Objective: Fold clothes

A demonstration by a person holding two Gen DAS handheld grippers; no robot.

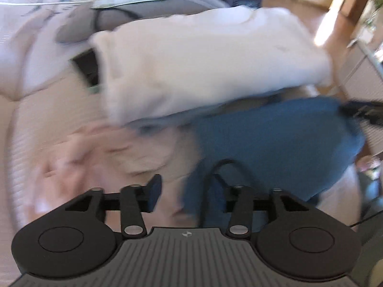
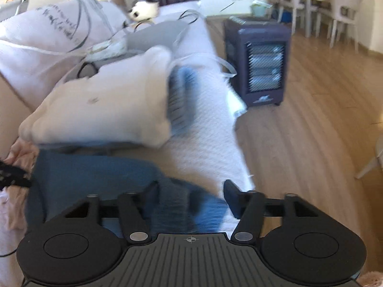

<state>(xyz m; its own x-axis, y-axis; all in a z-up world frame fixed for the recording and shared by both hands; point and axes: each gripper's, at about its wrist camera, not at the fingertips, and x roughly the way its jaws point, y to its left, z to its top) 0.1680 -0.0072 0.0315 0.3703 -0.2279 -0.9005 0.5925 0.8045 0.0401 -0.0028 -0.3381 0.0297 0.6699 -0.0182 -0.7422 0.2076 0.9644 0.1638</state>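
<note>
A blue garment (image 1: pixel 275 143) lies spread on the sofa, and its near edge runs between the fingers of both grippers. My left gripper (image 1: pixel 189 191) stands open over that edge; its right finger is partly hidden by the cloth. My right gripper (image 2: pixel 191 191) is open too, with blue cloth (image 2: pixel 95 174) lying in the gap. Behind it rests a folded white garment (image 1: pixel 203 67) (image 2: pixel 103 105) on top of a striped light-blue piece (image 2: pixel 179 95). A crumpled pink garment (image 1: pixel 83 155) (image 2: pixel 14 157) lies to the left. Both views are motion-blurred.
The sofa cover (image 2: pixel 205 124) ends at the wooden floor (image 2: pixel 311 131) on the right. A dark heater (image 2: pixel 258 64) stands on the floor; chairs (image 2: pixel 342 12) are farther back. Printed cushions (image 2: pixel 55 35), a grey bag (image 2: pixel 158 35) and a plush toy (image 2: pixel 143 9) sit behind the clothes.
</note>
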